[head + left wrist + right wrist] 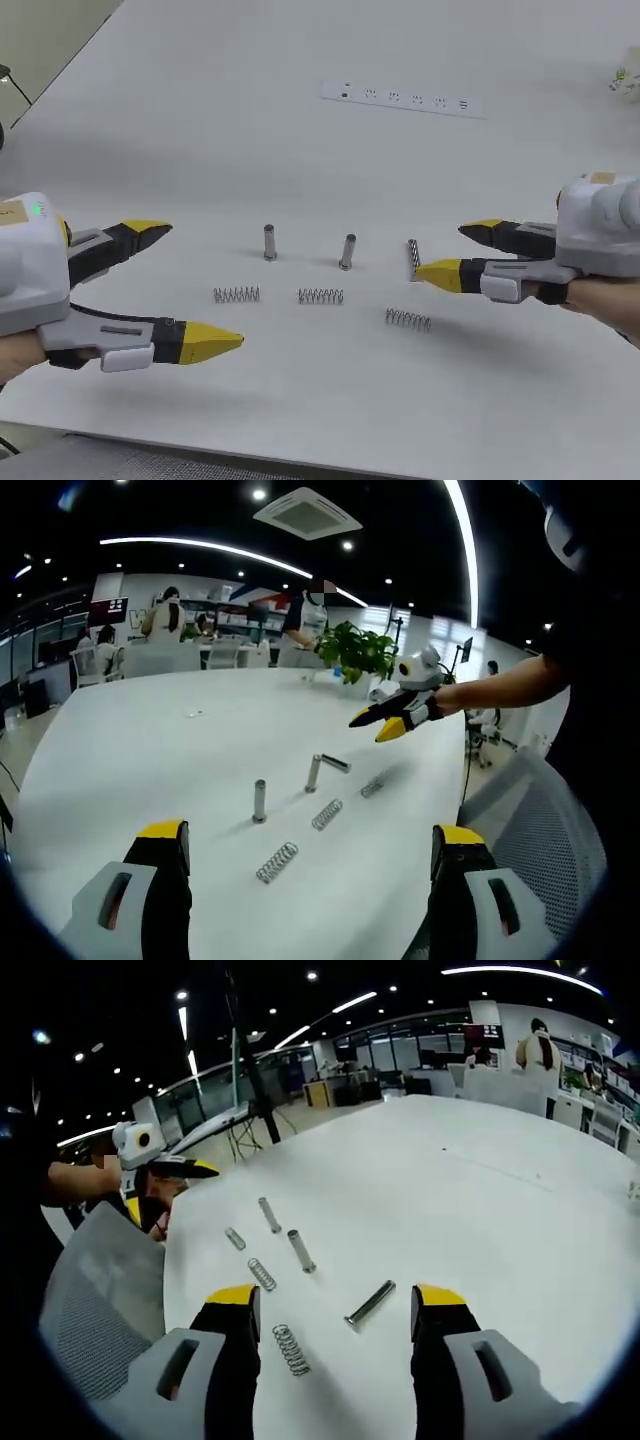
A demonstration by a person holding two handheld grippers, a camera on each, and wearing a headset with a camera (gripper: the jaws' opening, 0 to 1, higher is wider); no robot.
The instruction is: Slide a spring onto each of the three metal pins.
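At a white workbench (pixel 330 400), whose near edge runs across the bottom of the head view, a person holds two yellow-tipped grippers over the top. The left gripper (pixel 200 286) hovers nearest, at the front left, its jaws spread wide with nothing between them. The right gripper (pixel 440 250) hangs at the right, a little farther back. Its jaws are likewise apart and empty, and its lower tip shows just beside the right pin (pixel 413 257); contact cannot be judged. Between the two tools, three springs lie flat in a loose row: the left spring (pixel 236 294), the middle spring (pixel 320 296) and, slightly nearer and off to the right, the right spring (pixel 408 319). Each is well apart from its neighbours. Just beyond them the left pin (pixel 269 242) and the middle pin (pixel 347 252) stand upright, while both gripper views show the right pin lying on its side. All three pins are bare. Past the pins, open tabletop stretches back to a white power strip (pixel 405 98) lying flat near the far side. The bench's left edge cuts diagonally across the far left corner.
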